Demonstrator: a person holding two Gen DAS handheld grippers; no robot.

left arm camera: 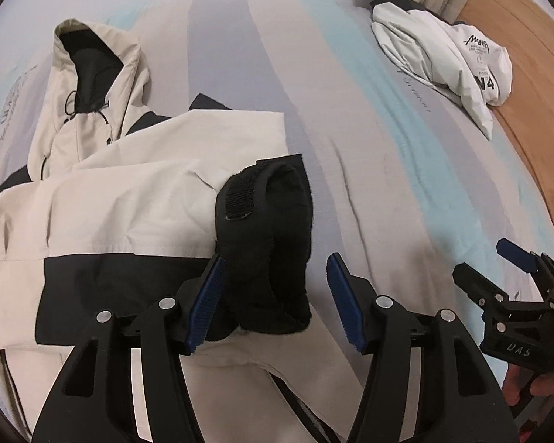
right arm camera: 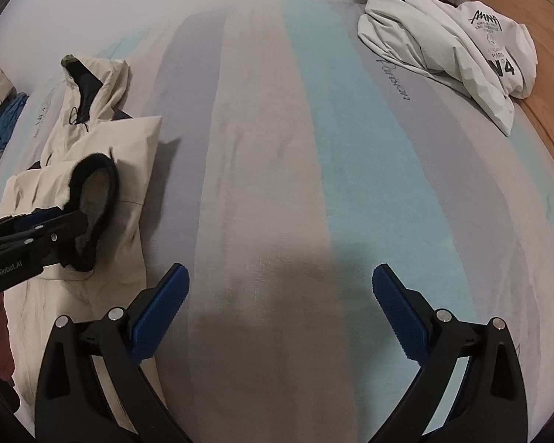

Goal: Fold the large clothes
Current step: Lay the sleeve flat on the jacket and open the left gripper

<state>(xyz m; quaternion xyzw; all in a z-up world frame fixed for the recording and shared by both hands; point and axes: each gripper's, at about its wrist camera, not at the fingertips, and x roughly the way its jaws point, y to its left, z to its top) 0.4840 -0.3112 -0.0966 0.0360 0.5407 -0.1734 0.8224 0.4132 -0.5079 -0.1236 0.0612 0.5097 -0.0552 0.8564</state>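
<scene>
On my left I have the left hand-held gripper [left arm camera: 275, 299] tipped steeply down over the near part of the cream and black jacket [left arm camera: 129, 199], its blue pads spread apart. The black cuff [left arm camera: 273, 221] of the sleeve sits between them, brushing the left pad and clear of the right one, so I call it released rather than gripped. The jacket lies on the left side of the bed [right arm camera: 277, 147], hood [left arm camera: 92, 59] at the far end, a sleeve folded across the body. Further right, the right hand-held gripper [right arm camera: 280, 313] also points steeply down, jaws wide and empty over the bare striped sheet. At the far right a white printed jacket [right arm camera: 461, 48] lies bundled near the wooden bed edge.
</scene>
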